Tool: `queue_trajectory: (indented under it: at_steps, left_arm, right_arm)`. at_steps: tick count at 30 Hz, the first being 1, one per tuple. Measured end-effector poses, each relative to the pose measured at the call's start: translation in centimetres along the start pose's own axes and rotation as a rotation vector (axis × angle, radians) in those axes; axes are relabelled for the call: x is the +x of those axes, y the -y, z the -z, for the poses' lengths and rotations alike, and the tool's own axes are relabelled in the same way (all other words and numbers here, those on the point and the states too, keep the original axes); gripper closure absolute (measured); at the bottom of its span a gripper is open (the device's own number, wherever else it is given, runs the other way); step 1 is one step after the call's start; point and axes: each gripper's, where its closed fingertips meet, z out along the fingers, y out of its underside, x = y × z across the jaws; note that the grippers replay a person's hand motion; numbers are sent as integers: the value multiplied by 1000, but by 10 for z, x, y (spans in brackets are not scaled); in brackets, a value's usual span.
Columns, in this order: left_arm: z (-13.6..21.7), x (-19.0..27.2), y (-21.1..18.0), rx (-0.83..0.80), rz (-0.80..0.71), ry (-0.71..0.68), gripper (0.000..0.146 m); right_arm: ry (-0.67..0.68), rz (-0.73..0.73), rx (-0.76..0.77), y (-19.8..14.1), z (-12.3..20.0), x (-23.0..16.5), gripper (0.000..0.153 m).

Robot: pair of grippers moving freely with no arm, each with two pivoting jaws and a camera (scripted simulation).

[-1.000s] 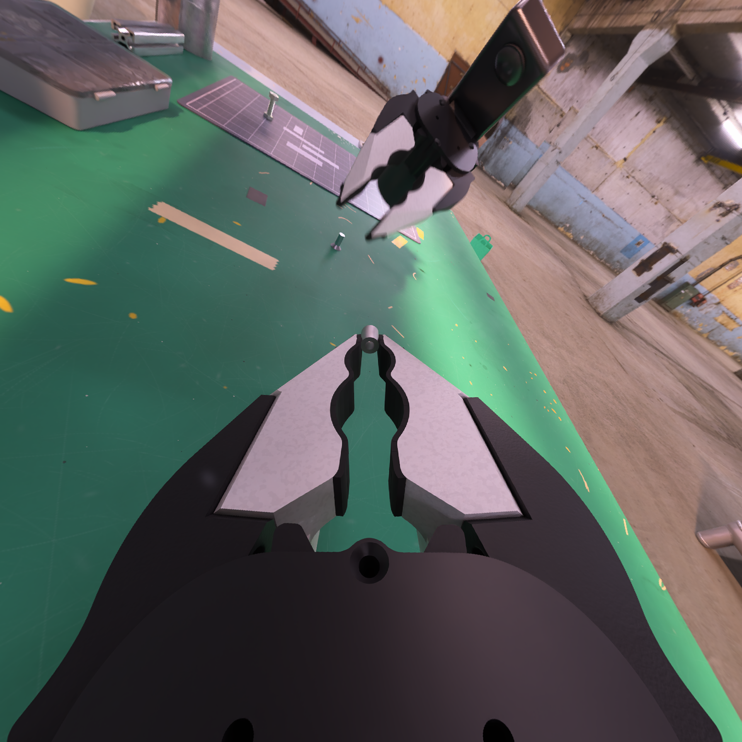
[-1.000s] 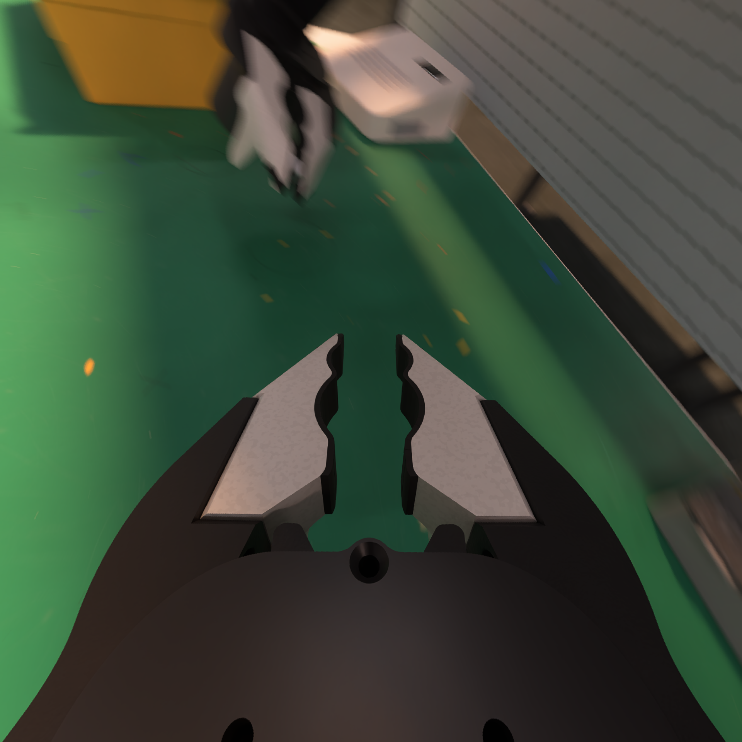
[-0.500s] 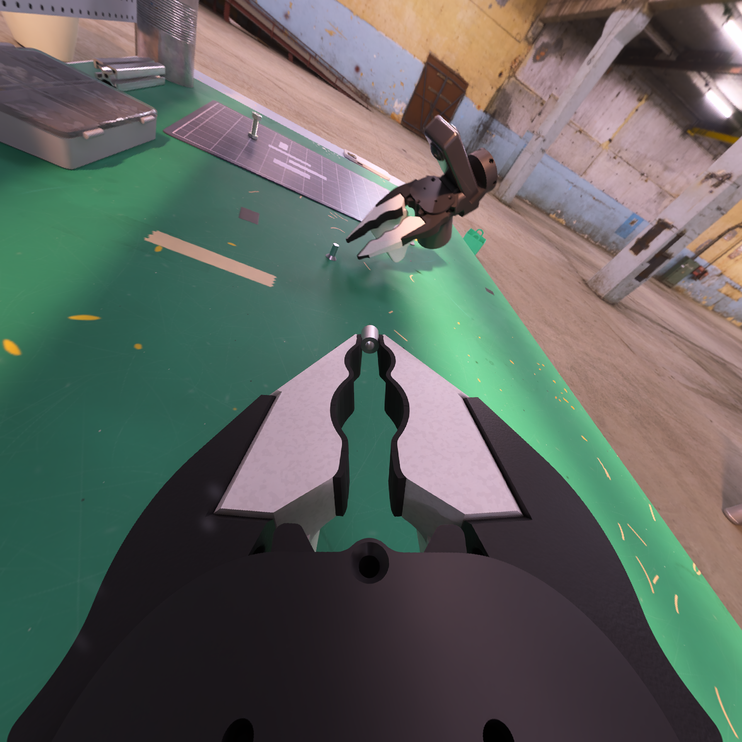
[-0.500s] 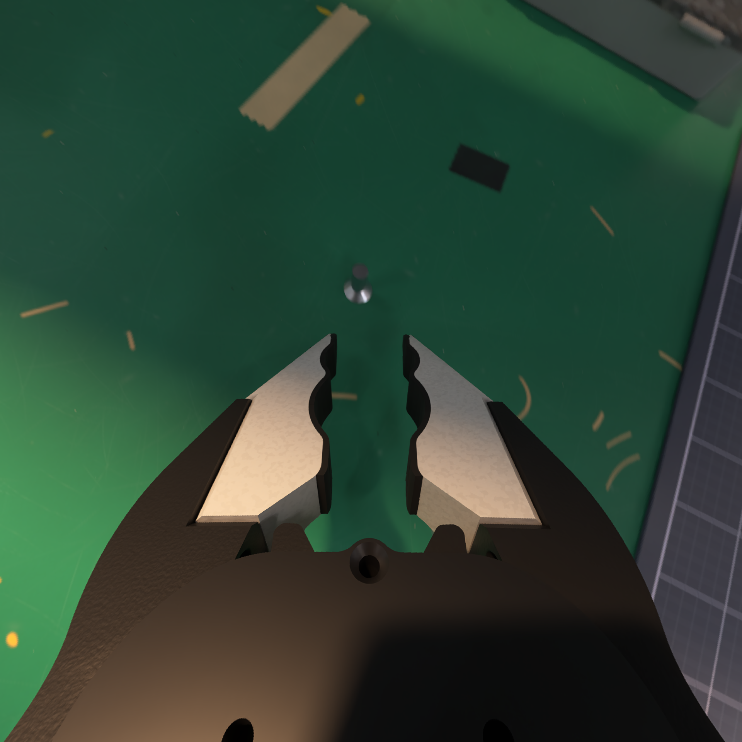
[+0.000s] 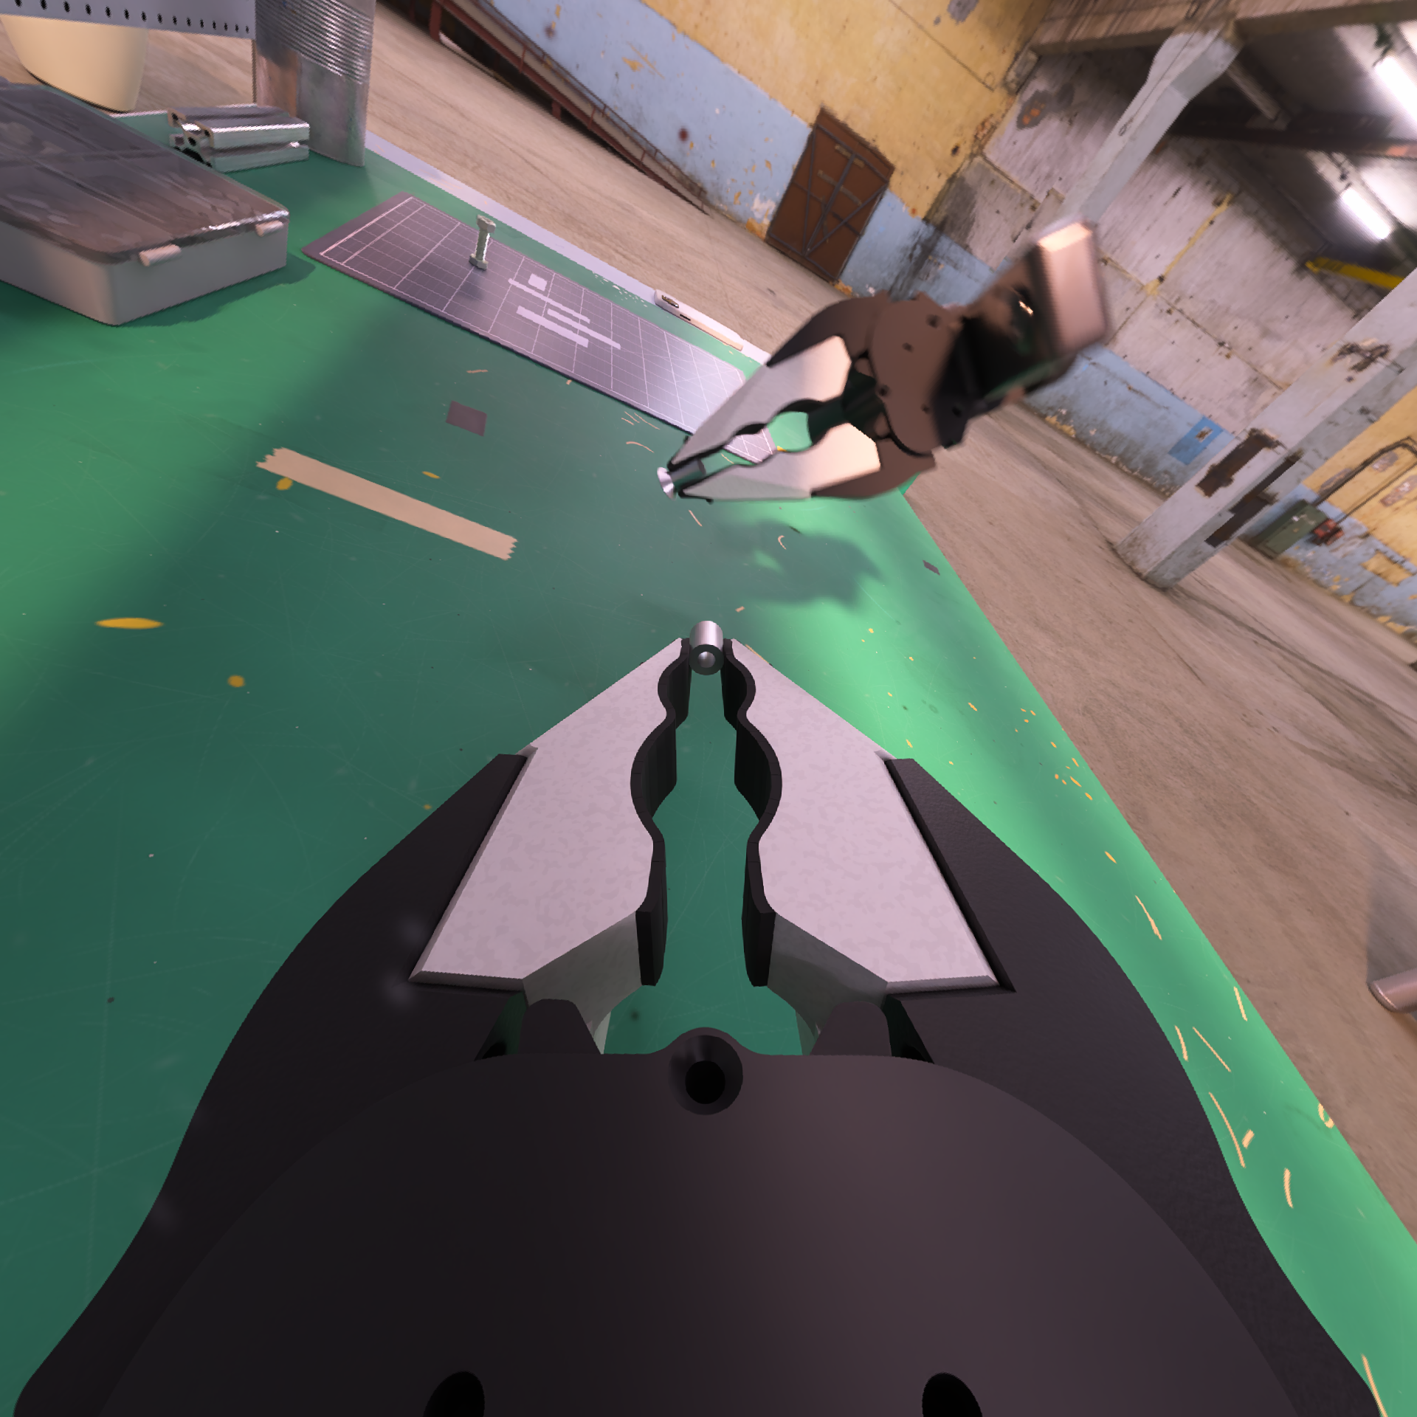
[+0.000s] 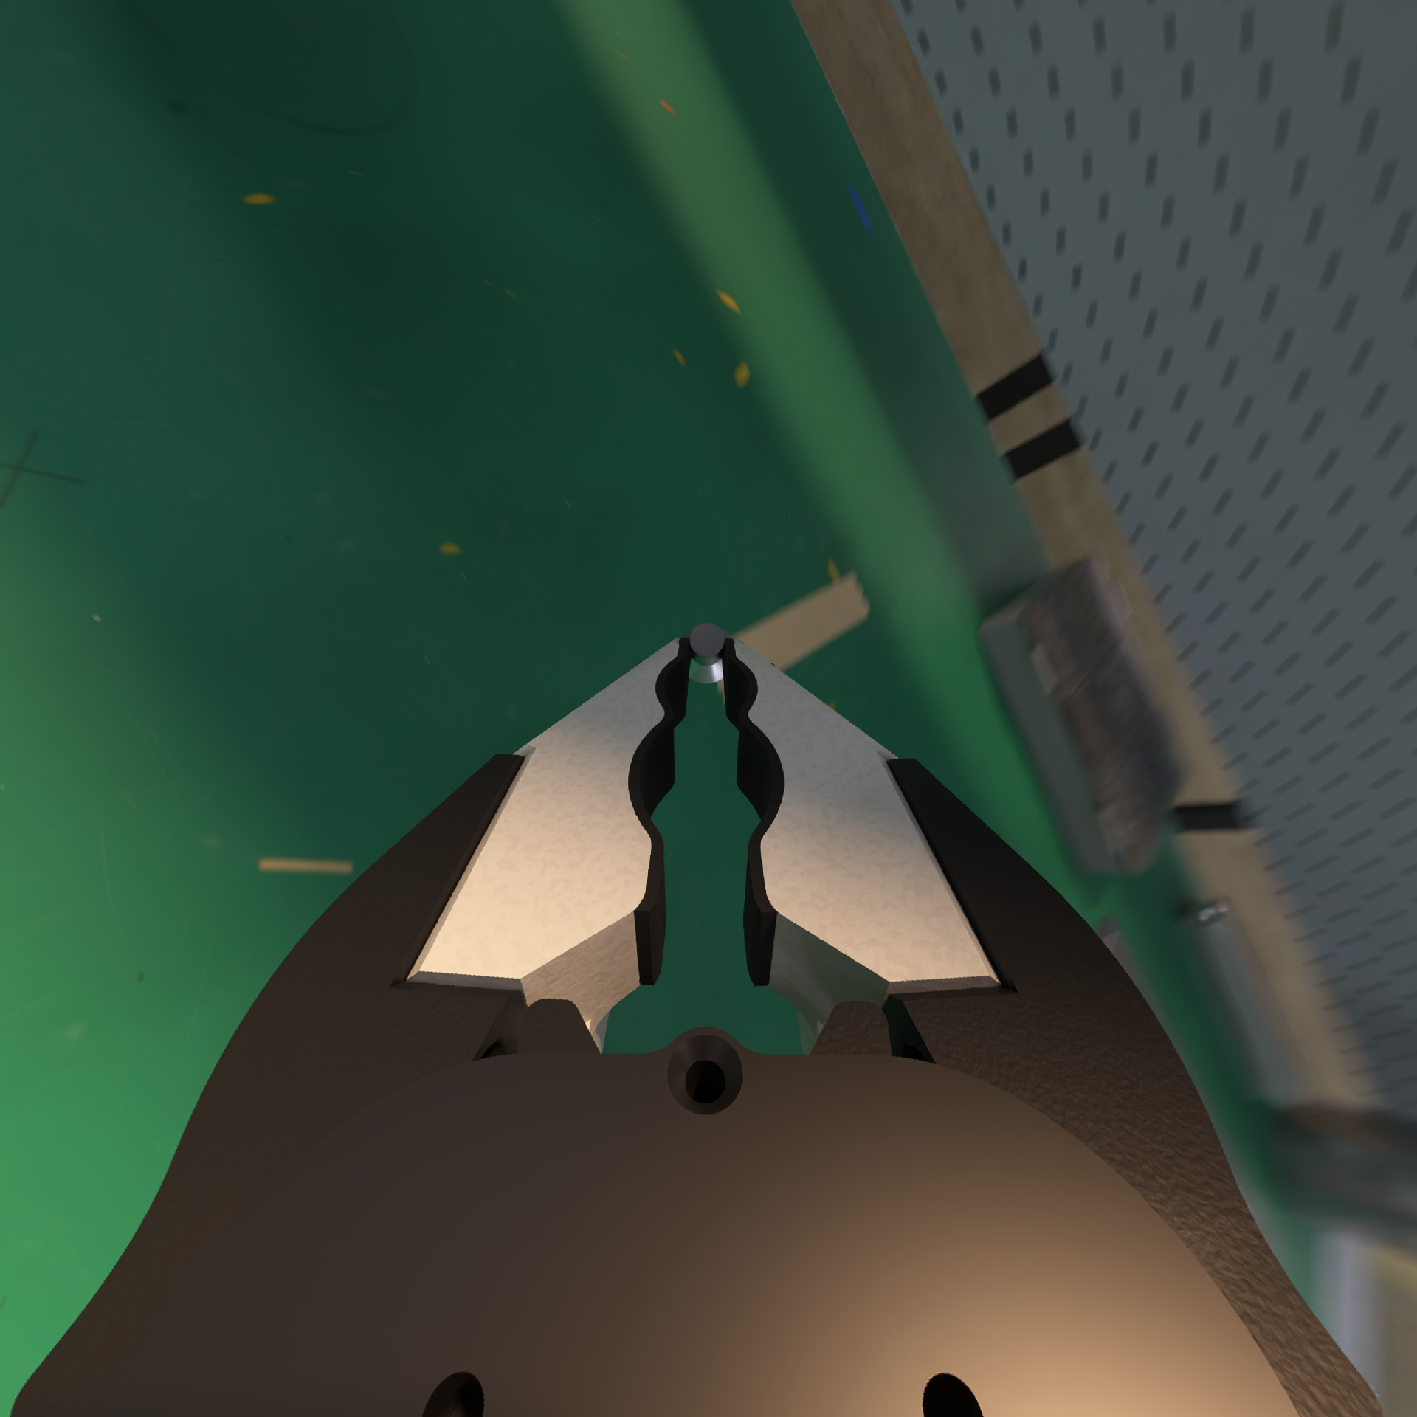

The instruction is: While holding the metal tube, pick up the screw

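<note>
My left gripper (image 5: 706, 652) is shut on a small metal tube (image 5: 706, 648) pinched at its fingertips, held above the green table (image 5: 230, 767). My right gripper (image 6: 706, 652) is shut on a small silver screw (image 6: 706, 650) at its fingertips. In the left wrist view the right gripper (image 5: 678, 479) hangs in the air ahead, above the mat, with the screw (image 5: 665, 481) head showing at its tips.
A dark grid mat (image 5: 537, 314) with an upright bolt (image 5: 481, 241) lies at the far table edge. A grey metal case (image 5: 115, 222) and aluminium profiles (image 5: 230, 138) stand at the far left. A tape strip (image 5: 383, 502) lies on the table. A pegboard wall (image 6: 1227, 383) is at right.
The right gripper closed on the screw that lay on the table and lifted it up. The left gripper kept holding the tube, barely moving.
</note>
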Motion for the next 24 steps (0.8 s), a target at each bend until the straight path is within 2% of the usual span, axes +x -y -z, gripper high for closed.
queue_trajectory:
  at_steps: [2, 3, 5, 10, 24]
  left_arm:
    - [-1, 1, 0, -2, 1, -1, 139]
    - [-1, 1, 0, -1, 1, -1, 139]
    - [0, 1, 0, 5, 8, -3, 139]
    - [5, 0, -1, 19, 21, -1, 139]
    - [6, 2, -3, 29, 22, -10, 139]
  right_arm:
    - [-34, 189, 1, 32, -7, -16, 145]
    - [-27, 225, 29, 43, -11, -23, 145]
    - [24, 222, 61, 53, -21, -35, 145]
    - [-11, 198, 14, 64, -37, -30, 145]
    - [-17, 214, -6, 69, -36, -30, 145]
